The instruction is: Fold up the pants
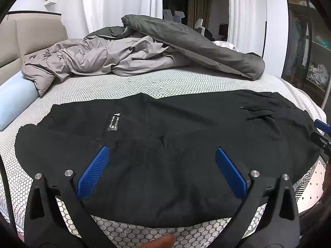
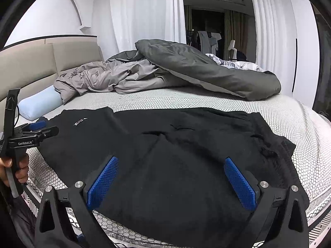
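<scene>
Black pants [image 1: 165, 136] lie spread flat across the near part of the bed, with a small white label [image 1: 114, 122] on the left half and a gathered waistband at the right. My left gripper [image 1: 162, 153] hovers over the pants' near edge, jaws wide apart, blue pads [image 1: 93, 173] bare. In the right wrist view the same pants [image 2: 165, 155] fill the foreground, the waistband [image 2: 275, 142] bunched at the right. My right gripper [image 2: 170, 163] is open above them and holds nothing. The left gripper's body [image 2: 31, 136] shows at the left edge, held by a hand [image 2: 14, 169].
The mattress [image 1: 144, 82] has a white honeycomb cover. A rumpled grey duvet [image 1: 144, 49] lies across the far half of the bed. A pale blue pillow [image 1: 14, 103] rests by the beige headboard [image 1: 31, 35]. Shelves with clothes [image 1: 314, 62] stand at the right.
</scene>
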{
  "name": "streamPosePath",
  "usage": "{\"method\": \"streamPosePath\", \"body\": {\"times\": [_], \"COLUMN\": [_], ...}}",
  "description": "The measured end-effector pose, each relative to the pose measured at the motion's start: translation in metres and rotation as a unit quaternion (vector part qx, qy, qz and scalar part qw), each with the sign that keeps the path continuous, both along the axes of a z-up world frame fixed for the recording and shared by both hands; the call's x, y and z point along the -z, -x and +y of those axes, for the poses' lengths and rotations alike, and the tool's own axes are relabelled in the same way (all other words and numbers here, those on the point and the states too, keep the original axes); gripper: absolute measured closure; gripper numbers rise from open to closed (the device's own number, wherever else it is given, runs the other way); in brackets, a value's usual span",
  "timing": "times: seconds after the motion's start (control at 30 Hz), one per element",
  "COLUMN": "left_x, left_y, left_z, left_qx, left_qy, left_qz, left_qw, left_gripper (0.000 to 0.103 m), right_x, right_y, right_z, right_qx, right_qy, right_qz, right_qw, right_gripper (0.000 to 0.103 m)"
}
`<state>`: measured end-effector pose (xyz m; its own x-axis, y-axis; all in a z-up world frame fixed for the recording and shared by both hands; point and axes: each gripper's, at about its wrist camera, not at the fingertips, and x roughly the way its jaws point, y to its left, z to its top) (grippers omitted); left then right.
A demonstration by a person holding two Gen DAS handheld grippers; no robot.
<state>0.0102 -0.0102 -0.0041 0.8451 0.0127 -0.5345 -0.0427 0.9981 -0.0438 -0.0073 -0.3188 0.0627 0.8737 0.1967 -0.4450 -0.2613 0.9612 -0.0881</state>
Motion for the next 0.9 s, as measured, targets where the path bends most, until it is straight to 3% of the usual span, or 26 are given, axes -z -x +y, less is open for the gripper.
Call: {"method": "streamPosePath", "body": {"times": [0.57,0.73,0.9], "left_x": [-0.006,-0.016,-0.04], "left_y": [-0.007,-0.021,-0.035], "left_z": [-0.002,-0.008,-0.005], "left_qx": [0.004,0.009,0.024], "left_qy": [0.019,0.011,0.028], "left_qz": [-0.003,0.01,0.032], "left_qw": [0.9998,0.9998,0.9988], "left_gripper": [0.001,0.001,0.001], "right_x": [-0.003,0.0,-0.005], "right_y": [-0.003,-0.01,-0.015], "right_z": [0.002,0.009,0.013], "right_qx": [-0.027,-0.046,-0.044], "right_qy": [-0.003,-0.002,0.009], "right_qz": [0.021,0.044,0.043], "right_qw": [0.999,0.998,0.998], "right_gripper": [0.0,0.0,0.0]}}
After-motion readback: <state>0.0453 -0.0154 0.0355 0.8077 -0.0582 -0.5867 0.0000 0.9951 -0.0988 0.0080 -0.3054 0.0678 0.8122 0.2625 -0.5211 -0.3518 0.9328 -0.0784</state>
